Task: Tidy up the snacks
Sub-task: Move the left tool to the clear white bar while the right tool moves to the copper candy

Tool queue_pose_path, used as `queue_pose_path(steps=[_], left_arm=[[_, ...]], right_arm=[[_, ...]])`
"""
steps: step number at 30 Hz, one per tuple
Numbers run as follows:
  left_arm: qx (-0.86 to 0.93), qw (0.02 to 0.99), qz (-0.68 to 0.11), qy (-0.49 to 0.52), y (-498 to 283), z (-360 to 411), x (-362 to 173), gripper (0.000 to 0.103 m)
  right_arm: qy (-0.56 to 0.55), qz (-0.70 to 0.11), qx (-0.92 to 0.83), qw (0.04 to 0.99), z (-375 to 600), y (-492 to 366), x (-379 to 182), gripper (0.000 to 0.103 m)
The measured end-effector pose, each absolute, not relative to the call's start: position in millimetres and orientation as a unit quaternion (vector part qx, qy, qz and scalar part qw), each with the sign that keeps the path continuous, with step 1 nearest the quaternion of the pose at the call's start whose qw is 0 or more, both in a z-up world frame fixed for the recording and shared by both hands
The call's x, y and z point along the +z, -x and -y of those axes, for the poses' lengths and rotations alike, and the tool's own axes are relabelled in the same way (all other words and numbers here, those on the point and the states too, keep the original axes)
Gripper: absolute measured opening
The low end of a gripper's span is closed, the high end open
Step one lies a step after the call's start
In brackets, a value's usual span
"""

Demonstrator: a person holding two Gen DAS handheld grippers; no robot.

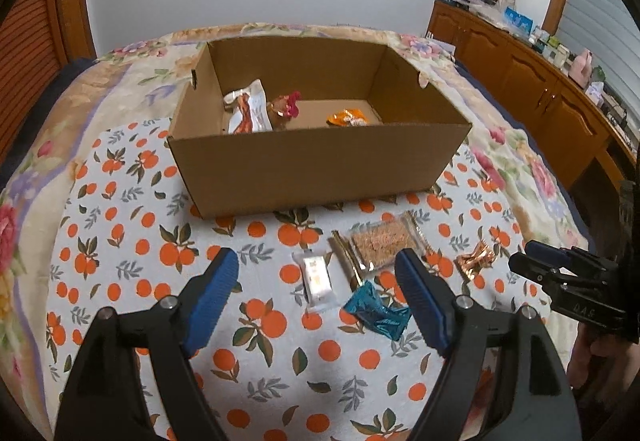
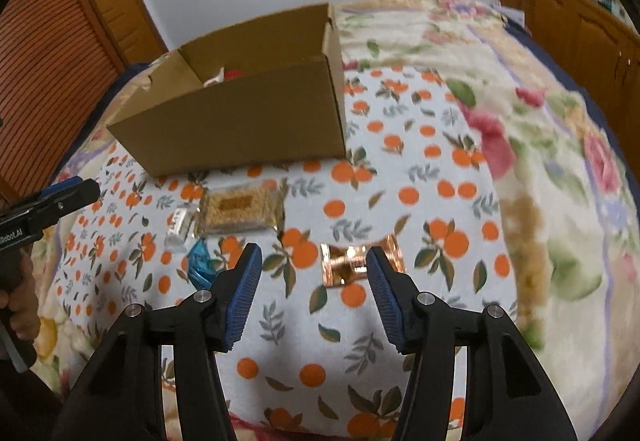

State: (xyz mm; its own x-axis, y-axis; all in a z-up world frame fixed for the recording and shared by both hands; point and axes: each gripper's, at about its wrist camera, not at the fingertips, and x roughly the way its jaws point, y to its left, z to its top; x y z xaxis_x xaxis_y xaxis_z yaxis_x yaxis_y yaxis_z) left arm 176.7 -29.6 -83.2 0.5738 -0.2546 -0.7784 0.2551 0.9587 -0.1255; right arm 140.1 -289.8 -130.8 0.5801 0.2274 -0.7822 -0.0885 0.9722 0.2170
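Observation:
An open cardboard box (image 1: 320, 165) stands on the orange-print cloth and holds a white-orange packet (image 1: 248, 109), a red-gold candy (image 1: 286, 107) and an orange packet (image 1: 348, 118). In front of it lie a white snack bar (image 1: 316, 281), a blue wrapper (image 1: 378, 315), a clear cracker pack (image 1: 382, 243) and a copper-foil candy (image 1: 476, 259). My left gripper (image 1: 316, 265) hovers open above the white bar and the blue wrapper, holding nothing. My right gripper (image 2: 313, 261) is open too, empty, with the copper-foil candy (image 2: 348, 265) just beyond its right finger.
The cloth (image 2: 360, 341) lies on a floral blanket (image 2: 560, 161) covering a bed. A wooden cabinet (image 1: 540, 81) with clutter on top runs along the right wall, and a wooden door (image 2: 48, 61) stands at the left. Each gripper shows at the edge of the other's view.

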Motion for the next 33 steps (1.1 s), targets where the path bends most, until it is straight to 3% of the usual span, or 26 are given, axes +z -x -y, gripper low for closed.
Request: queue_pose_path(steps=[22,29,33], left_arm=[[-0.142,0.847,-0.512,-0.009,-209.4,40.9,-163.0,0.078],[-0.145,0.835,-0.531,0.009,-221.0,37.8,-176.1,0.055],[-0.148,0.83,-0.537,0.014,-224.4,36.7,-182.6,0.053]], right_arm=[[-0.084,-0.51,0.084,0.852,283.9,-149.2,-178.8,0.055],[-0.092,-0.527,0.089,0.84,281.5,-154.2,-189.0,0.055],[-0.093,-0.531,0.091,0.837,280.0,-157.9,-192.5,0.055]])
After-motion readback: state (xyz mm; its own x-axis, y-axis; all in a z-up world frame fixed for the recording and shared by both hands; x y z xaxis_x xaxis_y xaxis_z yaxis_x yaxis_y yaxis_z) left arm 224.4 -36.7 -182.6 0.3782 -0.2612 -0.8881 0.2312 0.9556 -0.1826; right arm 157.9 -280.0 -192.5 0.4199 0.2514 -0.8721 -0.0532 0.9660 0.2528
